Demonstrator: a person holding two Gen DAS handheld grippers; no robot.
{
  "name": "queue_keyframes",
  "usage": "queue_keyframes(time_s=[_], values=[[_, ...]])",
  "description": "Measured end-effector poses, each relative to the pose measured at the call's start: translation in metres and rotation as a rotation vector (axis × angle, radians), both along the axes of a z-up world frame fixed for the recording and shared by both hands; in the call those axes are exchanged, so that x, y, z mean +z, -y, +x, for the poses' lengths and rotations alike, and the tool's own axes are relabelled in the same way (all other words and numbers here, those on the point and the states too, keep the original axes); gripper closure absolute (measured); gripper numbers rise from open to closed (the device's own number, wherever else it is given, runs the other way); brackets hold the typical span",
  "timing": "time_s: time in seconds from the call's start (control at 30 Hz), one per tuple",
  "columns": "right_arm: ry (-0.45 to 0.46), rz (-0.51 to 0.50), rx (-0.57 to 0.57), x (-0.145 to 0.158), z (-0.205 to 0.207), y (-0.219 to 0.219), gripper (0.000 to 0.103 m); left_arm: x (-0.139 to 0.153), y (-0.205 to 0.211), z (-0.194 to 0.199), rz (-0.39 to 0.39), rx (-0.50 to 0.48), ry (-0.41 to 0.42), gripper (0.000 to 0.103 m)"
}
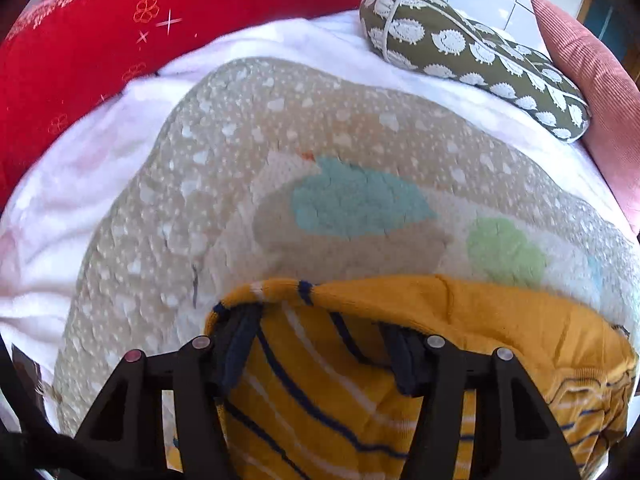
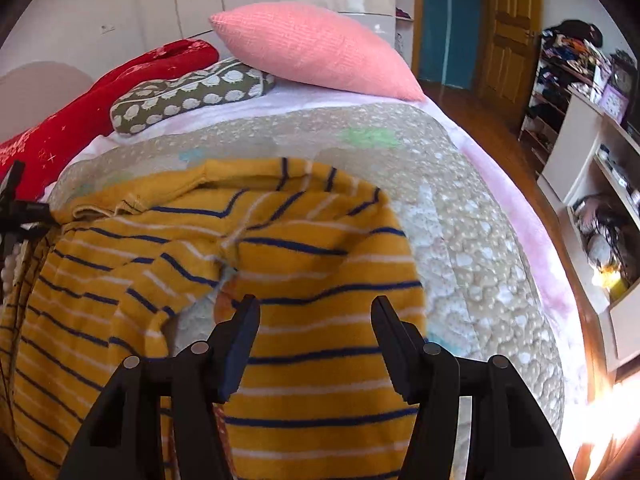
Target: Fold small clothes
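The small garment [image 2: 312, 344] is mustard yellow with thin navy and white stripes. It lies on a beige quilt [image 1: 224, 168] speckled with white dots and cloud shapes, with teal and light green patches. Under that is a white, faintly pink blanket [image 1: 72, 184]. The long cushion [image 1: 472, 56] is olive green with white hedgehogs, one pillow [image 2: 320, 52] is plain salmon pink, another [image 1: 92, 24] red with small flowers and sparkles
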State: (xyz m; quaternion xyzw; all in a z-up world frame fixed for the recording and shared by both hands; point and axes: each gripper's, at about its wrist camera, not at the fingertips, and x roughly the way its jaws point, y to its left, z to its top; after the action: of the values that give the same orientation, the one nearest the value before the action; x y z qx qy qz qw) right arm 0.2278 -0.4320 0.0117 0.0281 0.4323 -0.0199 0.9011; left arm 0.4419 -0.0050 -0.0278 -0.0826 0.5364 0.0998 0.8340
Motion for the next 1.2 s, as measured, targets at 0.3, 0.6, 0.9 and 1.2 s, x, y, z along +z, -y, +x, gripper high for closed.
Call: queue_keyframes(time_s=[0.3,0.6,0.9,1.2], values=[[0.030,0.037,0.115,0.013,0.019,-0.062,0.041,0.024,0.002,-0.073,-0.198,-0.092,0.095,0.045],[-0.021,0.200,0.061,-0.004,-0.108,-0.035,0.041,0.031,0.003,-0.272,-0.365,-0.232,0.094,0.038],[-0.028,0.384,0.101,-0.022,-0.194,-0.058,0.041,-0.001,0.022,-0.361,-0.637,-0.233,0.063,0.038],[-0.006,0.431,0.048,-0.032,-0.214,-0.063,0.037,-0.016,0.058,-0.364,-0.709,-0.263,0.019,0.029]])
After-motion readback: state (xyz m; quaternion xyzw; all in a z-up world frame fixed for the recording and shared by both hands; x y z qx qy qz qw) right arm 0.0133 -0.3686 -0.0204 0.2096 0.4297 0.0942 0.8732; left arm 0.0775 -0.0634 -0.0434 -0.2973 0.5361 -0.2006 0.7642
